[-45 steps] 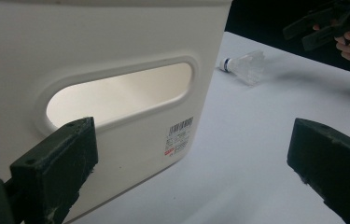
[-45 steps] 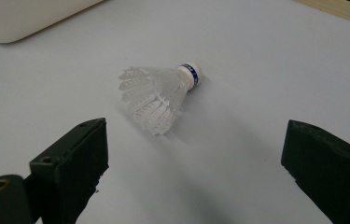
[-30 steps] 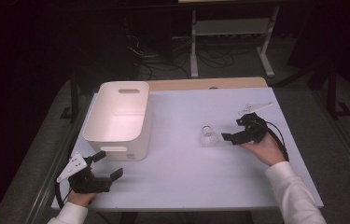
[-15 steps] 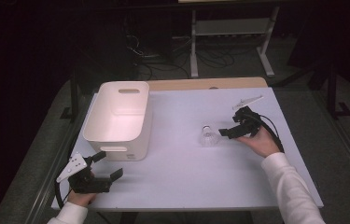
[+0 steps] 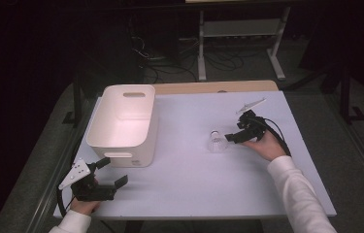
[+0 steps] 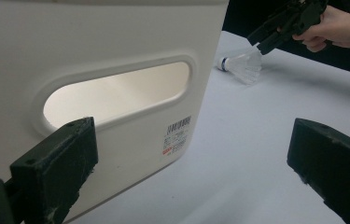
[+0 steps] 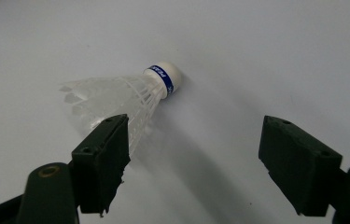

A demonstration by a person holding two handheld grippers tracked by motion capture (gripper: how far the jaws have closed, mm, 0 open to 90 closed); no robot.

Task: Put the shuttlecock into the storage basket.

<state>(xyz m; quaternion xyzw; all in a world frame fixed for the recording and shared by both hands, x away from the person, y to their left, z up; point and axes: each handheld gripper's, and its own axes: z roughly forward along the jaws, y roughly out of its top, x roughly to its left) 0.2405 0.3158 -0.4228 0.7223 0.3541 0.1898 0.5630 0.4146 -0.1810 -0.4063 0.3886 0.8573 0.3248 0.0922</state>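
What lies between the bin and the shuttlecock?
Nothing: in the high view, only bare table separates the bin from the shuttlecock; the left gripper view agrees.

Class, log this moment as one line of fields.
right hand-held gripper: open, closing beside shuttlecock | left hand-held gripper: open by bin

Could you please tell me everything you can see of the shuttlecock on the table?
The shuttlecock lies on its side on the pale table, right of the white bin. It has a rounded white cork tip with a blue printed band and a translucent white, ribbed plastic-looking skirt. The right claw, whose jaws have just been closing, stands open at the skirt end, one jaw beside the skirt's edge; contact is unclear.
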